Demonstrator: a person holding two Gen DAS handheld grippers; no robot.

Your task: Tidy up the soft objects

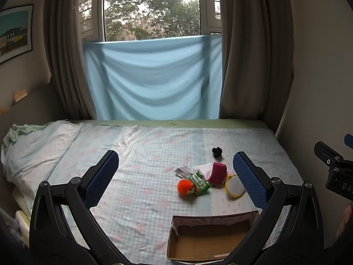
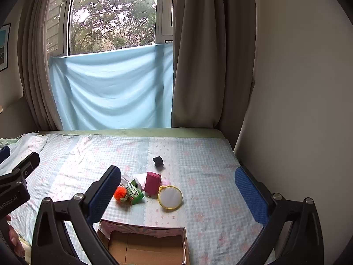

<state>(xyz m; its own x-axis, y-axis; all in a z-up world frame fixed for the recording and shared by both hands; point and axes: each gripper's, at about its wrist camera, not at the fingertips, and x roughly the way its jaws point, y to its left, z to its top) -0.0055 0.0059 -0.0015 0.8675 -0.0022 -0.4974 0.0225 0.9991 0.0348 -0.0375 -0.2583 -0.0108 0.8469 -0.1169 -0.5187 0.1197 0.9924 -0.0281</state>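
Both grippers hover above the bed with jaws spread wide and nothing held: the left gripper (image 1: 175, 177) and the right gripper (image 2: 177, 190). Nearest, directly below them, one open cardboard box (image 1: 211, 240) sits on the checked bedsheet (image 1: 141, 176), apparently with nothing in it. Just beyond it lies a small cluster: one orange pompom (image 1: 184, 187) touching one green packet (image 1: 198, 182), one magenta pouch (image 1: 217, 172) standing upright, one yellow-rimmed round mesh item (image 1: 235, 185), and white cloth (image 1: 184, 170) beneath them. One black fuzzy item (image 1: 216, 152) lies apart, farther back. A sensible first move would be a low approach to the pompom, pinching its middle gently so that it compresses without slipping, while the other gripper stays out of the way. Beyond the bed hang one blue cloth (image 1: 152, 81) and two curtains.
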